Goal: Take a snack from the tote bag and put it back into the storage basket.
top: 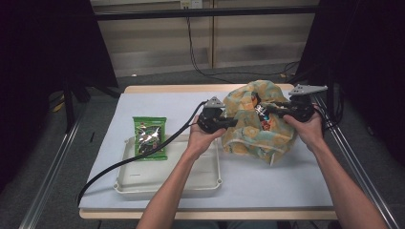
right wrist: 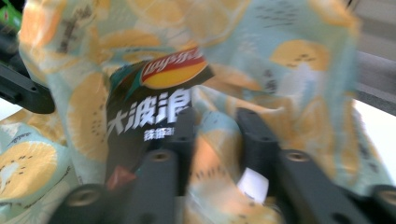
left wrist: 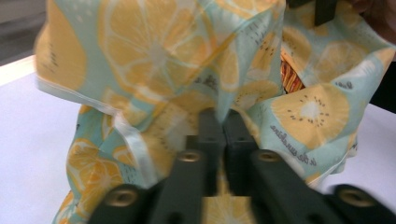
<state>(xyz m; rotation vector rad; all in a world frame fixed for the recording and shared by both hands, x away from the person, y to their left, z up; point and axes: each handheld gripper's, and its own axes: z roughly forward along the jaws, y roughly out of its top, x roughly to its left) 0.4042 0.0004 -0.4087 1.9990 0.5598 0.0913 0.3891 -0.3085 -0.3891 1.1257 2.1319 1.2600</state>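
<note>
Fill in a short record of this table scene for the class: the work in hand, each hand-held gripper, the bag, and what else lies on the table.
work: holding a fruit-print fabric bag open from both sides
left hand-held gripper: shut on the bag's cloth
right hand-held gripper: jaws around a fold of the bag's cloth
inside bag: dark crisp packet
tray: white, left of the bag
green snack packet: lying across the tray's far rim
table: white top
</note>
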